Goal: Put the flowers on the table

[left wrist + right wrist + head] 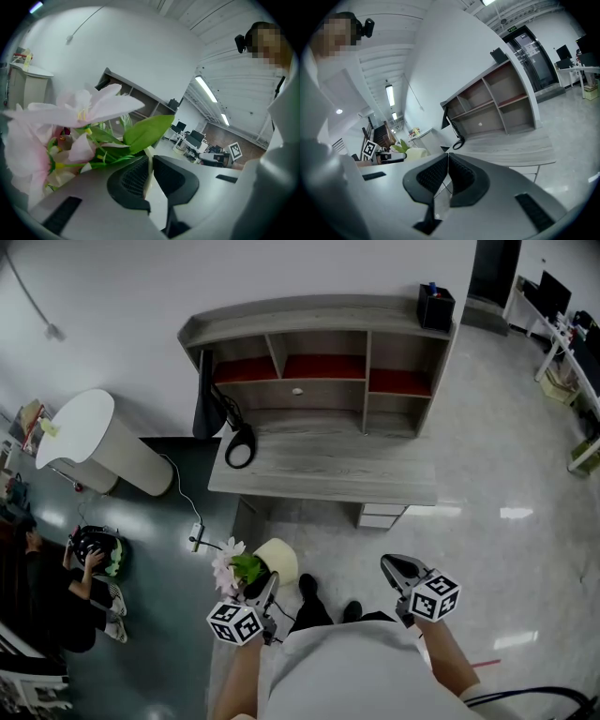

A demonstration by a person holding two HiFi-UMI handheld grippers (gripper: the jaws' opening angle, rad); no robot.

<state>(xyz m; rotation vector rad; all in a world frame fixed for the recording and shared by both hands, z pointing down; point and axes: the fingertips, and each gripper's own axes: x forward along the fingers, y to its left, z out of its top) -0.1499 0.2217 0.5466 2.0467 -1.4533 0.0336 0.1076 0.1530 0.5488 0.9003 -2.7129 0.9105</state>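
Pink flowers with green leaves stand in a cream pot, held in the air in front of the person. My left gripper is shut on the pot's thin rim; in the left gripper view the blooms and a big leaf fill the space just past the jaws. My right gripper hangs to the right of the pot, shut, with nothing between its pads. The grey wooden table with a shelf unit on top lies ahead, and also shows in the right gripper view.
Black headphones lie on the table's left end. A black box sits on the shelf top. A white round-topped cabinet stands at left, a power strip lies on the floor, and a person sits low at far left.
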